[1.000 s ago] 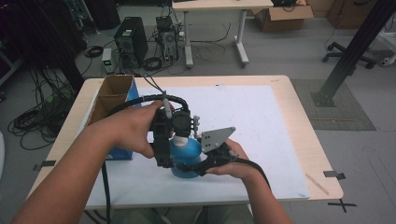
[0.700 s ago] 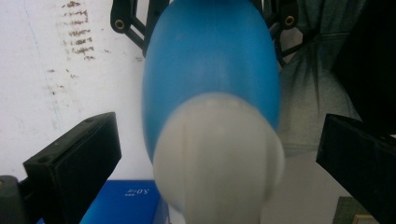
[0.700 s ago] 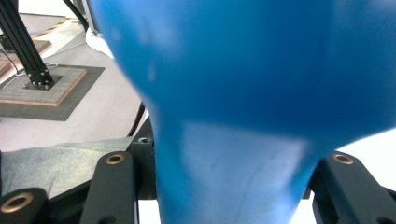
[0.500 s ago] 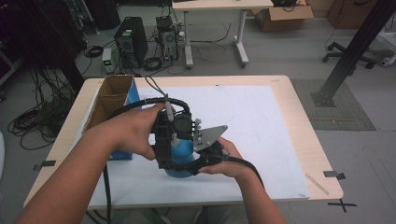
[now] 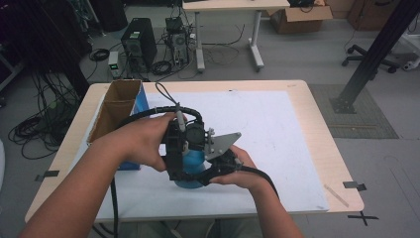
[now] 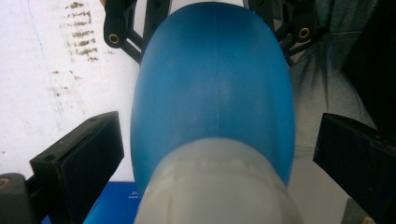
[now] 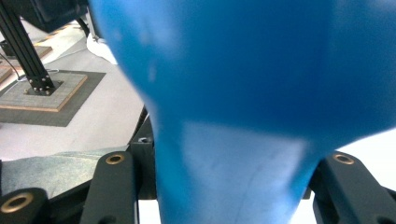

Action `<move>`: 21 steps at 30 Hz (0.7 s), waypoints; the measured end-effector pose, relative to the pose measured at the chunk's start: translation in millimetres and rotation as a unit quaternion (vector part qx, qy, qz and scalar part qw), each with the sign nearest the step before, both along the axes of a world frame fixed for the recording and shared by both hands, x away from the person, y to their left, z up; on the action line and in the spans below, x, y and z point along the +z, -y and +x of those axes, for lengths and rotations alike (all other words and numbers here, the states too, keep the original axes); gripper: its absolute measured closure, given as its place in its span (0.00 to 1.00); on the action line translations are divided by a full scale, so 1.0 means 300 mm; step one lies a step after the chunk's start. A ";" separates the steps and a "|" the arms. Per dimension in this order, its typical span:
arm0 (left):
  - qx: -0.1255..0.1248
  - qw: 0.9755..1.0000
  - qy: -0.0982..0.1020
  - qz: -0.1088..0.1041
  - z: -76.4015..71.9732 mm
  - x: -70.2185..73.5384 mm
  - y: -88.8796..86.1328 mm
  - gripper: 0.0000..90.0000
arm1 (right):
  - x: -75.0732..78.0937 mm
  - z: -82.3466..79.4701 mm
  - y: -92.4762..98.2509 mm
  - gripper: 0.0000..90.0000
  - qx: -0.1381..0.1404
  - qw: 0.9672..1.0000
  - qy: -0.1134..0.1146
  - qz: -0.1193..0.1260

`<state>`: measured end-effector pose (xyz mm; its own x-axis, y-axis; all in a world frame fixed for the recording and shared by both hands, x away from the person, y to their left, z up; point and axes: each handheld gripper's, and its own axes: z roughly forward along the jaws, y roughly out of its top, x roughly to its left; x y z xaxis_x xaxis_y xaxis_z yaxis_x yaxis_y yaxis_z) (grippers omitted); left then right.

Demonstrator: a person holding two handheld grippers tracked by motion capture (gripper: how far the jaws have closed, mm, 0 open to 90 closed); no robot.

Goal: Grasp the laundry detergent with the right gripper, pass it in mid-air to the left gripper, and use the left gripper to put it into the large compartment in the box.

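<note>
Over the bench, the blue bottle is hanging between both grippers. The right gripper is clamping its neck; the left gripper, fingers parted, is straddling its pale cap, apparently preparing to close and unscrew.

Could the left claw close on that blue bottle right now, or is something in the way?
Probably yes. The left claw already straddles the blue bottle, its black pads open on either side with nothing between. The right claw grips the bottle's other end.
</note>
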<state>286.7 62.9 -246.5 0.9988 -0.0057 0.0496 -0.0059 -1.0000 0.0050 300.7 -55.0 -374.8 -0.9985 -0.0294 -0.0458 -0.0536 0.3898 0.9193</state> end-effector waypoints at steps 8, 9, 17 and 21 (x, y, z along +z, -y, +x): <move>-0.005 1.000 0.008 -0.004 -0.004 0.006 -0.001 0.10 | 0.001 -0.001 -0.001 0.50 0.000 1.000 -0.001 0.001; -0.005 1.000 0.008 -0.004 -0.004 0.007 -0.001 0.10 | 0.002 -0.001 0.000 0.50 -0.001 1.000 -0.002 0.000; -0.007 1.000 0.011 -0.001 -0.006 0.005 0.003 0.15 | 0.011 -0.004 0.000 0.50 -0.002 1.000 0.000 0.003; -0.009 1.000 0.014 -0.002 -0.007 0.007 0.006 0.18 | 0.013 -0.005 0.001 0.50 -0.003 1.000 0.001 0.003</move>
<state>284.5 61.2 -244.5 0.9968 -0.0235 0.0769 -0.0243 -0.9997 0.0085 299.3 -55.3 -370.8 -0.9986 -0.0237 -0.0480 -0.0534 0.3850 0.9214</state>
